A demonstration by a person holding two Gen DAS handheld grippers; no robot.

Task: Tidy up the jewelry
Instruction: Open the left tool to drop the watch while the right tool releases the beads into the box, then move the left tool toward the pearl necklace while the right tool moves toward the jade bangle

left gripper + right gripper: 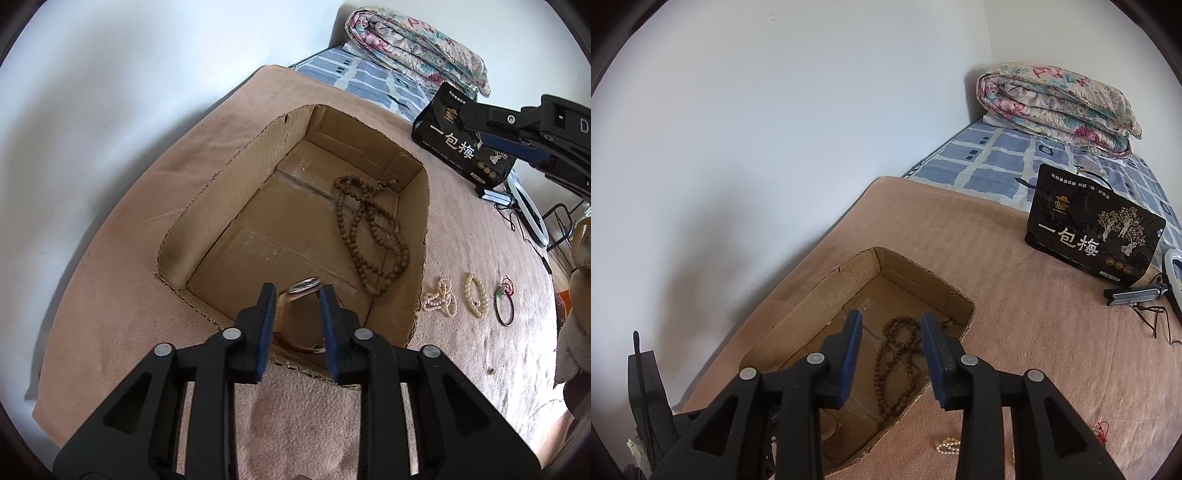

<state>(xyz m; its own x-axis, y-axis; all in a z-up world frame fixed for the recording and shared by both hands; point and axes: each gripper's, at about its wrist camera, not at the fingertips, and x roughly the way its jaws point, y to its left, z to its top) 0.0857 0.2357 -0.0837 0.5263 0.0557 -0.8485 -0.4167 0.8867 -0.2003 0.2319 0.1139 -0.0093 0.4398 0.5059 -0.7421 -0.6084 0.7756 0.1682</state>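
The lower part of the watch (pixel 301 295) in the cardboard box (pixel 229 192) is hidden behind the blue pads of the left gripper (pixel 297 291), and its strap is perhaps brown. In the right wrist view, the pearl strand (pixel 947 445) at five o'clock is partly covered by the right gripper (pixel 892 321), and the red cord (pixel 1102 430) is cut off by the same arm. The small print on the black packet (pixel 1089 236) at two o'clock cannot be read.

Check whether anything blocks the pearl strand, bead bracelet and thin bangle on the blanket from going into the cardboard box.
Nothing visible does. The pearl strand, bead bracelet and thin bangle lie on the blanket just outside the cardboard box, whose top is open. Only its low near wall separates them from the floor.
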